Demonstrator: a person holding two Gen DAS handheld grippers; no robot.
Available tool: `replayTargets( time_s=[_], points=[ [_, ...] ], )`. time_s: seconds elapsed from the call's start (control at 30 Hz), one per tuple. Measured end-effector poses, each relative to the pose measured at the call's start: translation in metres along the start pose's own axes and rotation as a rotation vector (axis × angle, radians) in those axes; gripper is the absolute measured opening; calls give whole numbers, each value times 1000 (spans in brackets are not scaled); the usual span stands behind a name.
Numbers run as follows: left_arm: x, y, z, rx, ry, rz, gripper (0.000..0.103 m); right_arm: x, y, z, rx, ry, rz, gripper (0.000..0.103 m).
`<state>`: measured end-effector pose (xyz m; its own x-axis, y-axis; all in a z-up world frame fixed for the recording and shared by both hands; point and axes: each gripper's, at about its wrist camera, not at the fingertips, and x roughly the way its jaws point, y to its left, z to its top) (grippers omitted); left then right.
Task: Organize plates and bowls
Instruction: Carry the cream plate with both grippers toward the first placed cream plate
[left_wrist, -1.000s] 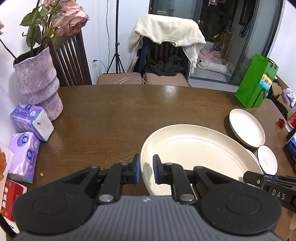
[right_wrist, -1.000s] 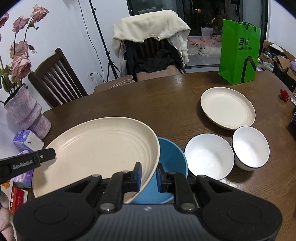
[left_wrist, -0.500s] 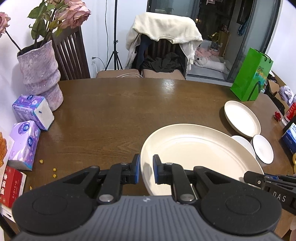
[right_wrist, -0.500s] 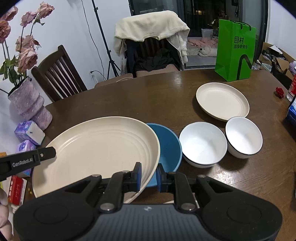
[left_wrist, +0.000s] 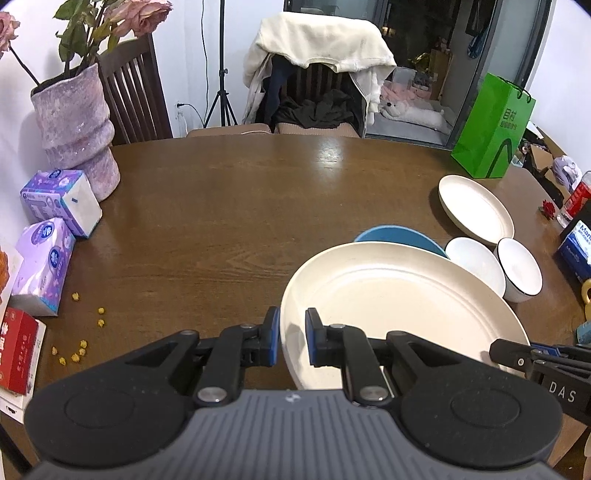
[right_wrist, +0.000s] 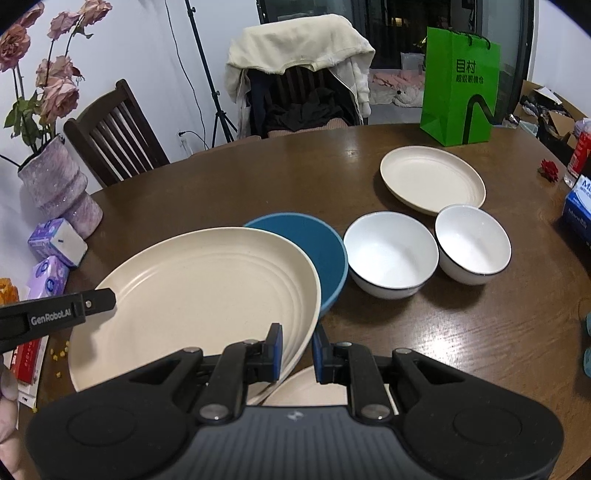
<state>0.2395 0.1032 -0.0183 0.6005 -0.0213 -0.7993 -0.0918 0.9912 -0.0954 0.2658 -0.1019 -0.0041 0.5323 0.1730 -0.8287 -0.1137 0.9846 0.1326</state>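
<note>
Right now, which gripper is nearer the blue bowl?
Right. The right gripper holds the big plate's rim just short of the blue bowl; the left gripper grips the far rim.

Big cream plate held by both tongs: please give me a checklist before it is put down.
1. Left tongs closed on big cream plate rim: ok.
2. Right tongs closed on opposite rim: ok.
3. Plate level: not ok, it tilts.
4. Clear of blue bowl: cannot tell, plate overlaps it.
5. Another cream plate lies beneath the right tongs: ok.
6. White bowls out of the way: ok.
</note>
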Motion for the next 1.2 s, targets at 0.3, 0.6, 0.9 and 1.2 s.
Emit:
replayTargets(
  time_s=[0.3, 0.6, 0.9, 1.2],
  points=[
    [-1, -4, -13, 5, 14, -14, 15, -1, -6, -17, 11, 16, -6, 16],
    [1, -4, -22, 1, 30, -31, 15, -3, -11, -27, 13, 20, -17, 16],
    [2, -5, -33, 1, 46, -39, 15, -4, -12, -40, 15, 30, -23, 16],
    [7, -14, -45, 19, 65, -50, 15, -4, -20, -51, 23, 38, -34, 16]
  ],
)
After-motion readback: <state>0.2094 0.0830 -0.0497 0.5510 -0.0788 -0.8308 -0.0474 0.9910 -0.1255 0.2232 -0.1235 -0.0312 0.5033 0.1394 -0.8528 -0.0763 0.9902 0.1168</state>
